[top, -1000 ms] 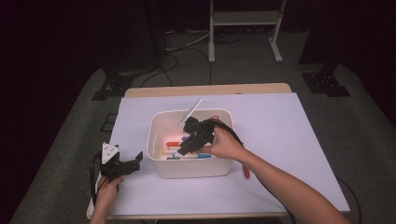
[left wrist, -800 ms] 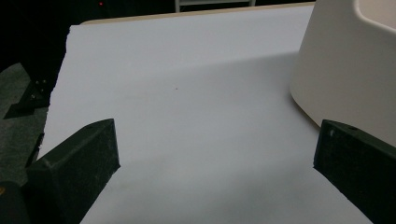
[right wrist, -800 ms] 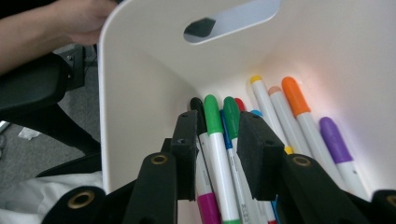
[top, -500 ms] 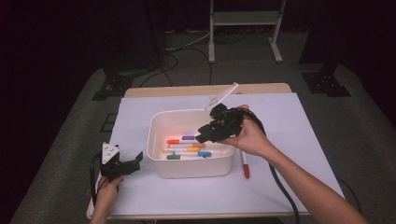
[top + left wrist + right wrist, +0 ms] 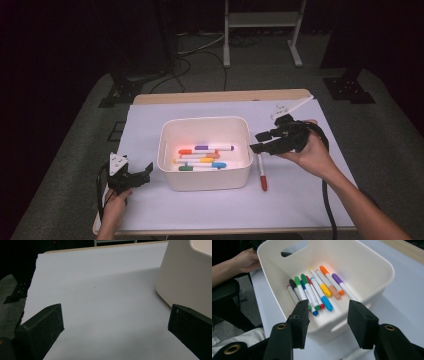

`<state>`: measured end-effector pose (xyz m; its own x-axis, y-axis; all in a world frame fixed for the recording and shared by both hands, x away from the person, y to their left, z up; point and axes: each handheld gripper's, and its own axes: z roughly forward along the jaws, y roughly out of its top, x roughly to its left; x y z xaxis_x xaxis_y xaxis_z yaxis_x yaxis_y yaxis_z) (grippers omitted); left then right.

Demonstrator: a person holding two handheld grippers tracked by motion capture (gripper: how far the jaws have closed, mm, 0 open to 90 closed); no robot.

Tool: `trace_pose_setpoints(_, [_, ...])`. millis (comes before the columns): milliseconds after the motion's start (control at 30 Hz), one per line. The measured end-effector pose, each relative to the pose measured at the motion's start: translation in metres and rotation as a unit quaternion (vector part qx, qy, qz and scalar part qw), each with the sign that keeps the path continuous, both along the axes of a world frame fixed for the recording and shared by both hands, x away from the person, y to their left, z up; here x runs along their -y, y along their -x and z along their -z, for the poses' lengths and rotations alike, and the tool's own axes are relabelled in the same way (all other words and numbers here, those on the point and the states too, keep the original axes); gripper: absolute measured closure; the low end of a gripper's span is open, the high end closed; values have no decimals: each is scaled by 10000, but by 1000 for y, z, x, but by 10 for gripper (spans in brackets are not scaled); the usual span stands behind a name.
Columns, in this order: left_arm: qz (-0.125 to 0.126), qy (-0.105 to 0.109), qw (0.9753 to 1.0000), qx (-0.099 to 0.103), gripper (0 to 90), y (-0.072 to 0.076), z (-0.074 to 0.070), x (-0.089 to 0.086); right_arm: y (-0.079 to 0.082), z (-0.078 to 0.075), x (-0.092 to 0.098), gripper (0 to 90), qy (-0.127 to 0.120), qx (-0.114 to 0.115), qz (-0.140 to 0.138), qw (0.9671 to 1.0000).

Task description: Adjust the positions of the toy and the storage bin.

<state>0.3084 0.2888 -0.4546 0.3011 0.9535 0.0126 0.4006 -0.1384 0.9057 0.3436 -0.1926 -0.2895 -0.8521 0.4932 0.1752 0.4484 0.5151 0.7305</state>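
Several coloured felt markers [image 5: 204,157] are lying inside the white plastic tub [image 5: 205,179] at table centre. At its 3 o'clock, the right gripper [image 5: 257,142] is hovering, jaws apart, empty, above a red-capped marker [image 5: 262,172]. At 9 o'clock, the left gripper [image 5: 140,173] is resting, jaws apart.

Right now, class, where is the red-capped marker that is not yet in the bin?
In the high view, the red-capped marker lies flat on the white sheet, just right of the white bin and directly below the open right gripper.
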Motion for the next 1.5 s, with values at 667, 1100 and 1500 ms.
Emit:
trace_pose_setpoints(667, [-11,27,10000,19,0,0,0,0,-6,123,24,417,467,-659,1094,9907])
trace_pose_setpoints(1100, [-3,33,10000,14,0,0,0,0,-16,150,12,485,923,-582,1450,9834])
trace_pose_setpoints(1500, [-13,15,10000,0,0,0,0,0,-3,149,55,614,1375,-282,1948,9707])
